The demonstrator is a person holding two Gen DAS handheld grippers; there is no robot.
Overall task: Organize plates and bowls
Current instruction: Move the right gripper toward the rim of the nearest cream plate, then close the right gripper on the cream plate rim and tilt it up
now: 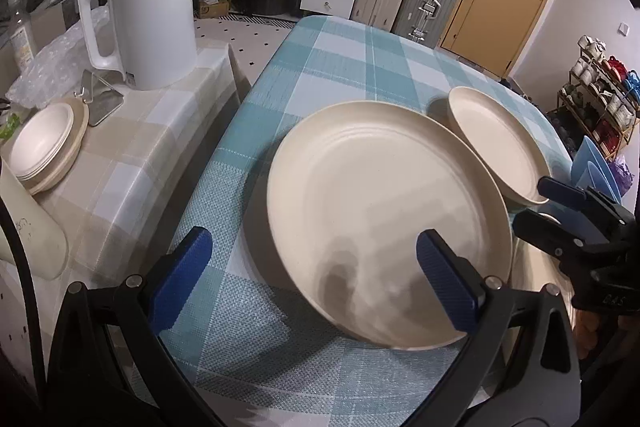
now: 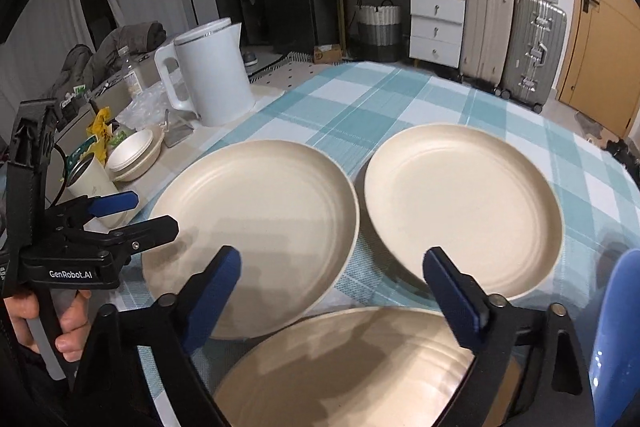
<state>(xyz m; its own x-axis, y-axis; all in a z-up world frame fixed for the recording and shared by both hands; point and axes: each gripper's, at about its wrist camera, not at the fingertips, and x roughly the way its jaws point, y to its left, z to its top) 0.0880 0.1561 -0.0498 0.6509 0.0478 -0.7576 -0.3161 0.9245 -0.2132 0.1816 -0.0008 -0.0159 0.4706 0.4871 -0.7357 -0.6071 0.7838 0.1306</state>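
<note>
Three cream plates lie on the blue checked table [image 2: 400,95]: a left plate [image 2: 256,235], a right plate [image 2: 464,207] and a near plate [image 2: 352,367]. My right gripper [image 2: 334,287] hangs open above the gap where they meet, with nothing between its fingers. In the left wrist view the big plate [image 1: 392,219] fills the middle, and the second plate [image 1: 496,143] lies behind it. My left gripper [image 1: 316,267] is open just above this plate's near left rim, one finger over the plate and one off it. A stack of cream bowls [image 1: 44,143] sits on the beige side table [image 1: 132,147].
A white kettle [image 1: 148,19], a white cup [image 2: 92,183], a bottle and plastic wrap crowd the side table. A blue object [image 2: 616,327] stands at the right table edge. Suitcases, white drawers and a shoe rack [image 1: 600,95] line the room behind. A hand [image 2: 68,323] holds the left gripper [image 2: 156,213].
</note>
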